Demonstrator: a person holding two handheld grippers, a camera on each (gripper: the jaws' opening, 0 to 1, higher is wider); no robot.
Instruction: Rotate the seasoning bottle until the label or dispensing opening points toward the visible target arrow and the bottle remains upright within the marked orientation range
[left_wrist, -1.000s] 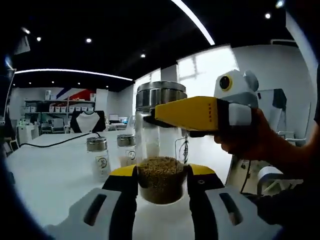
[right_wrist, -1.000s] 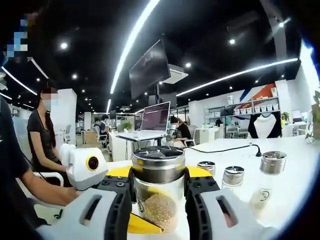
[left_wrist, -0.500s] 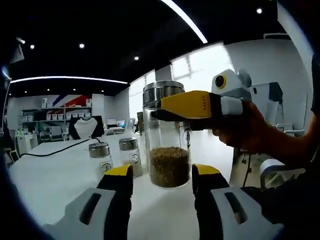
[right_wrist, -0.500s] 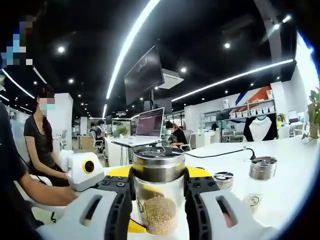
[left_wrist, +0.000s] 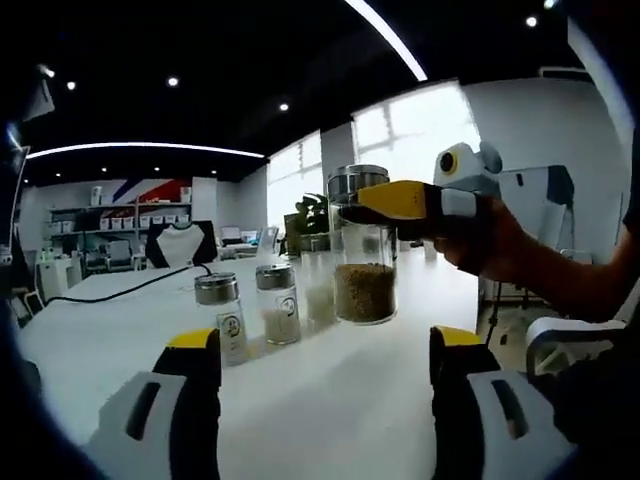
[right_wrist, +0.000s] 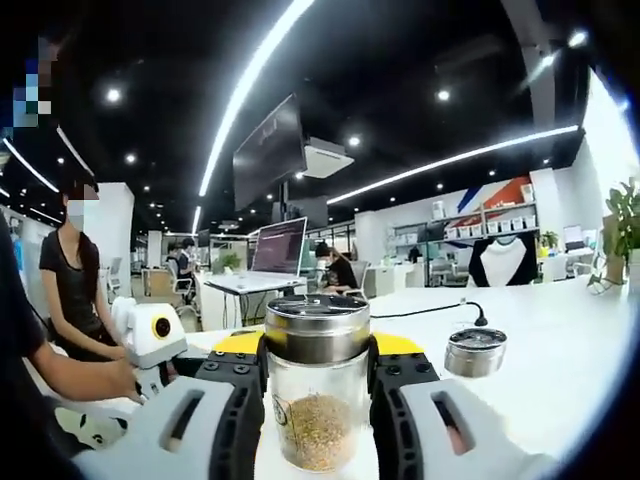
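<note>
Right gripper view: the right gripper (right_wrist: 317, 400) is closed on the seasoning bottle (right_wrist: 316, 385), its black and yellow jaws pressing the glass on both sides just under the steel cap. The bottle stands upright, about a third full of brown grains, with a small round mark low on the near glass. Its base is cut off at the bottom of the view, so contact with the table (right_wrist: 560, 350) cannot be told. Right of it a small shaker (right_wrist: 475, 352) sits close by, with open white tabletop running far and right from there. A black cable (right_wrist: 430, 310) lies across the far part of the table. The left gripper (right_wrist: 150, 335) shows at the left, held by a person's hand.

In the left gripper view, the left gripper (left_wrist: 320, 385) is open, its jaws spread wide with bare table between them and nothing touching them. The bottle (left_wrist: 364, 250) stands far ahead, right of centre, its base on or just above the table, the right gripper (left_wrist: 420, 200) gripping it near the cap. Three smaller shakers (left_wrist: 277, 305) stand in a row to its left, the nearest one just beside it. The table's right edge lies close beyond the bottle.
</note>
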